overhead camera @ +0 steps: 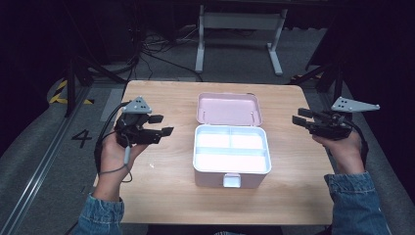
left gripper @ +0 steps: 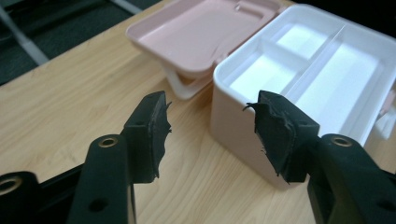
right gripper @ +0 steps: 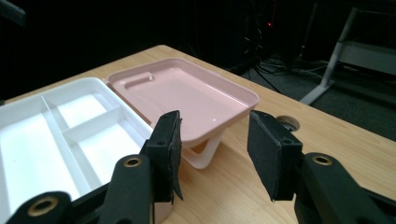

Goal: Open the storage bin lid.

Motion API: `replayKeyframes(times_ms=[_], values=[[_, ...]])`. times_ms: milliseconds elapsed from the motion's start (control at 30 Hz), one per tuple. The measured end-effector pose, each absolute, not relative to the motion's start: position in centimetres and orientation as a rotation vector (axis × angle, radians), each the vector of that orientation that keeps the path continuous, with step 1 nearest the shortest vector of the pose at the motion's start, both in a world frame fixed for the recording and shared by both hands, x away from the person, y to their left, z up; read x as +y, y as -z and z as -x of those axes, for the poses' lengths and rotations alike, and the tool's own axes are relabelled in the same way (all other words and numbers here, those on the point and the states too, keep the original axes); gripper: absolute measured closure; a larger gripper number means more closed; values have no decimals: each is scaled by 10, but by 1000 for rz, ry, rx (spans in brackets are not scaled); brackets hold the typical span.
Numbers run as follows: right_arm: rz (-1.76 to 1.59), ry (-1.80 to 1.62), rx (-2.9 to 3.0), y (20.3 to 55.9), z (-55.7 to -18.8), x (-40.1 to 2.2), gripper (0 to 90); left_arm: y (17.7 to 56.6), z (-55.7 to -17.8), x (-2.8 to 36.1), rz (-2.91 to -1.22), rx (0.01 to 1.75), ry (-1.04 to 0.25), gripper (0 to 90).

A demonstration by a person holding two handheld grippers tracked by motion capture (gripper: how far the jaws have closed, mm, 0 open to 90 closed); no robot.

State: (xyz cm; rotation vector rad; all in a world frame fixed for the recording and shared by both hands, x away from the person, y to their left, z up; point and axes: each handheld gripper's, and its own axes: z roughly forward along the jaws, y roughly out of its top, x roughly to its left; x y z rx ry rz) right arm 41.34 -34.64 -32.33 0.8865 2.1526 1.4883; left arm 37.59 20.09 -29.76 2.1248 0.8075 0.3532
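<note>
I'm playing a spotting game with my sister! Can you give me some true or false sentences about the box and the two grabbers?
1. The box has its pink lid open. True.
2. The white tray is full of toys. False: its compartments look empty.
3. The left gripper holds the lid. False: its jaws are open, holding nothing.
4. The right gripper is open and holds nothing. True.
5. The box sits on a wooden table. True.

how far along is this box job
Done: the box stands open, pink lid laid back, its compartments bare. In hand: nothing; the left hand-held gripper and right hand-held gripper hover open on either side. Left: probably filling or closing it.
</note>
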Motion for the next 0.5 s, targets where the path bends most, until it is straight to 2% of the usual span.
replayKeyframes(times_ms=[300,500], values=[[-928,-1388,2221,338,-414,-354,498,332,-377,229,-2178,941,-345,415],[-969,-1319,2222,347,-415,-363,483,355,-383,241,-2292,1050,-425,400]])
